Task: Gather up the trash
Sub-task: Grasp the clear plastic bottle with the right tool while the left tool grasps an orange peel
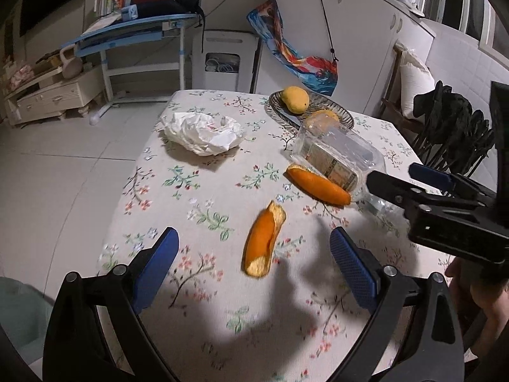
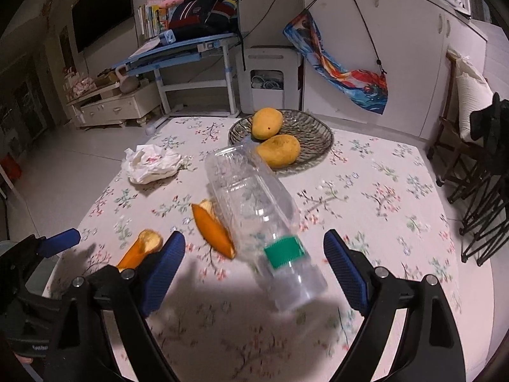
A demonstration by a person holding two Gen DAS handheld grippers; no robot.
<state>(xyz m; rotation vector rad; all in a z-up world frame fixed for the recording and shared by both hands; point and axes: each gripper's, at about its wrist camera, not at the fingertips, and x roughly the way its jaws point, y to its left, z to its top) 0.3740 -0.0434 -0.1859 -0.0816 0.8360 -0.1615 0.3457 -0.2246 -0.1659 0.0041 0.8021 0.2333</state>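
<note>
Clearly nothing is collected yet, as far as I can judge: every piece of trash I can see lies loose on the flowered desk [image 2: 397, 191]. My left gripper [image 1: 254, 254] has its fingers spread wide and empty, hanging over the near orange peel [image 1: 262, 243], which lies between the two blue pads but untouched by either. My right gripper [image 2: 254, 261] is just as wide and holds nothing; the clear plastic bottle [image 2: 254, 210] lies on its side in front of it, the end below its green label reaching in between the fingers, with no pad pressing on it. A second orange peel [image 2: 213, 229] rests just beside the bottle, touching or nearly touching its wall. Further back, well apart from both grippers, the crumpled white paper [image 1: 203, 132] sits by itself near the desk's far left edge. The glass plate [image 2: 313, 133] with two mangoes is food, I judge, not trash, and should stay. I see no bin or bag in either view, so where the trash goes I cannot tell. Left to do: both peels, the bottle and the paper.
</note>
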